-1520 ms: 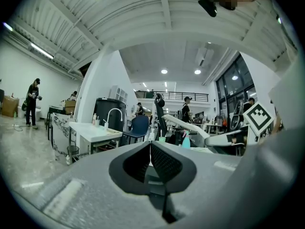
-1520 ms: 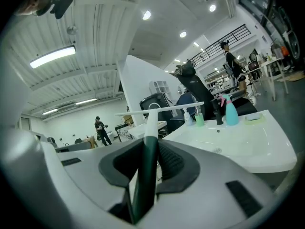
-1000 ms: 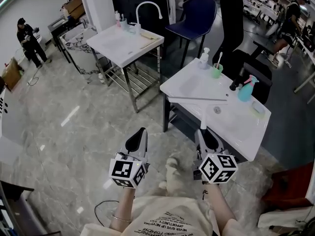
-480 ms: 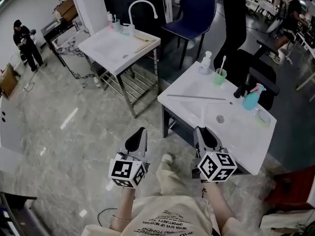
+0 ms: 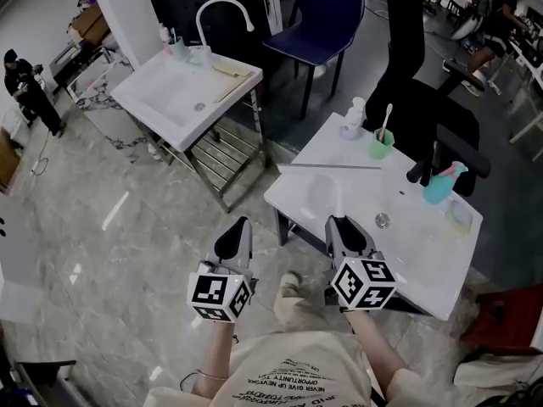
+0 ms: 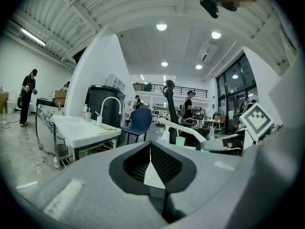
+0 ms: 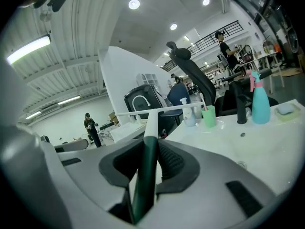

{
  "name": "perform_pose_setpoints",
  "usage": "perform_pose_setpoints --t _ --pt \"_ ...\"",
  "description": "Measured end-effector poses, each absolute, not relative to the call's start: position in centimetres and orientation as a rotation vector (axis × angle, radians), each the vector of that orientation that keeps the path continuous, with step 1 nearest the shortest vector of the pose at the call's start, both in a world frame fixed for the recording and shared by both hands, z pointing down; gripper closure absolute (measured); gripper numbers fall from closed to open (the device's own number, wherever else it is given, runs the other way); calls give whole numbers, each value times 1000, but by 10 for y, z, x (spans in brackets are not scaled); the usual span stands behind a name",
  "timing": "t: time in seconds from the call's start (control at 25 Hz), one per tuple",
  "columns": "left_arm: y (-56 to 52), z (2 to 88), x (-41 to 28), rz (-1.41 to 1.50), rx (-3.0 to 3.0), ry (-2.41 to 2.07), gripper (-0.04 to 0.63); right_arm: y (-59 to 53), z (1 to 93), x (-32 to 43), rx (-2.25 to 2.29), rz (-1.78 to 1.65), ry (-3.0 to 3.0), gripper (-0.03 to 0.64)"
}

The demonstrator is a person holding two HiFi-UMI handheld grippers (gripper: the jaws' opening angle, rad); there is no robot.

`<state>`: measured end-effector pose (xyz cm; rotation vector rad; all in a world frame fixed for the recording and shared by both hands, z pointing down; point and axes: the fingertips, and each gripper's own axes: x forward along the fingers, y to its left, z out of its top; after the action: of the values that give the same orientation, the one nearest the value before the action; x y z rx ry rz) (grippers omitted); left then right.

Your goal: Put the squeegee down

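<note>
The squeegee has a long thin pale blade, a white neck and a dark green handle. My right gripper is shut on that handle and holds the tool out over the left part of the white sink table. The blade lies crosswise above the basin, close to the table's far left edge. My left gripper hangs over the floor to the left of the table. Its pads meet with nothing between them.
On the sink table stand a soap bottle, a green cup with a toothbrush, a black tap and a teal spray bottle. A second sink table stands back left, with a blue chair and a black office chair behind.
Both grippers have moved forward toward the sink table. The squeegee blade has gone from the basin's middle to near the table's far left edge. The grip on the handle is unchanged.
</note>
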<state>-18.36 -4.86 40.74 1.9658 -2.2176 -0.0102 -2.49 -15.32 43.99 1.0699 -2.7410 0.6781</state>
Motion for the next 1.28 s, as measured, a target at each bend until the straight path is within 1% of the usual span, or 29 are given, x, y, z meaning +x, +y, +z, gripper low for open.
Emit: perform_pose_setpoints --t 0.6,1.28 --pt "-139 427 -218 23 2009 -2108 572 -230 461 -77 1141 743 -2665 522" --pt "-203 453 -235 97 2050 -1955 572 -271 492 -107 1227 815 -2528 522"
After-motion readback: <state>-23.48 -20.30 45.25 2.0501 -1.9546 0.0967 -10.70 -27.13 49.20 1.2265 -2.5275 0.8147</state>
